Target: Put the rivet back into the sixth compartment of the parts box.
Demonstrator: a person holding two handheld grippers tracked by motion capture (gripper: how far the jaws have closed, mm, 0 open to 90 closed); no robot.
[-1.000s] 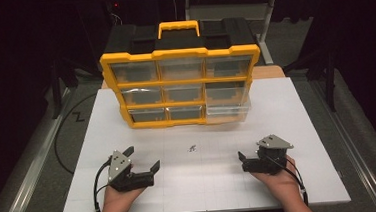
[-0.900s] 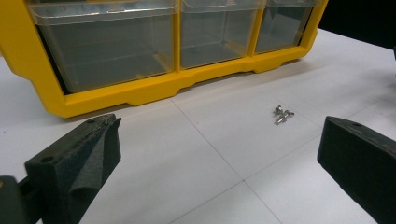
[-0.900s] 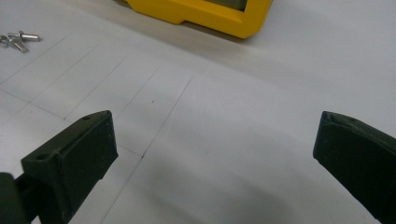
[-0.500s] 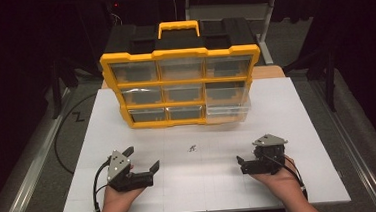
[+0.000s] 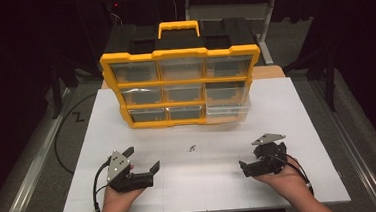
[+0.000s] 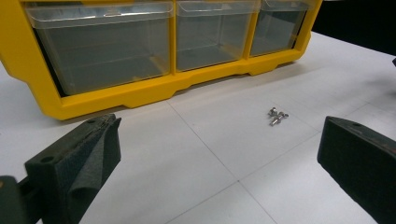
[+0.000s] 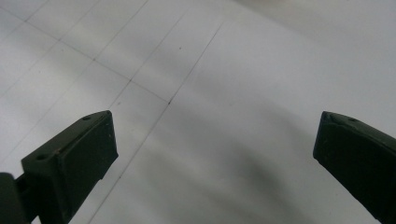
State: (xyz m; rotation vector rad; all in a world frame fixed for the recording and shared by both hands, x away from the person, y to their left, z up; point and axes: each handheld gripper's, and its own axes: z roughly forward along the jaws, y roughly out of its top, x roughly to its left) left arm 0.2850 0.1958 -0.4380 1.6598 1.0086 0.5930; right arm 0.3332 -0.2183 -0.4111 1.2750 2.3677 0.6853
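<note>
No text, label, brand, number or sign can be read on the yellow plastic drawer organizer [image 5: 182, 86] or the white gridded surface [image 5: 296, 108].

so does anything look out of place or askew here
Yes: the bottom-right drawer of the yellow organizer sticks out past its neighbours, and a few small screws lie loose on the white board.

Wide-open left tool [image 6: 219, 163], small screws [image 6: 276, 115] on white table [image 6: 196, 154], yellow drawer organizer [image 6: 154, 51]

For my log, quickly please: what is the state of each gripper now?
Left gripper: open, holding nothing.
Right gripper: open, holding nothing, above the white table.
</note>
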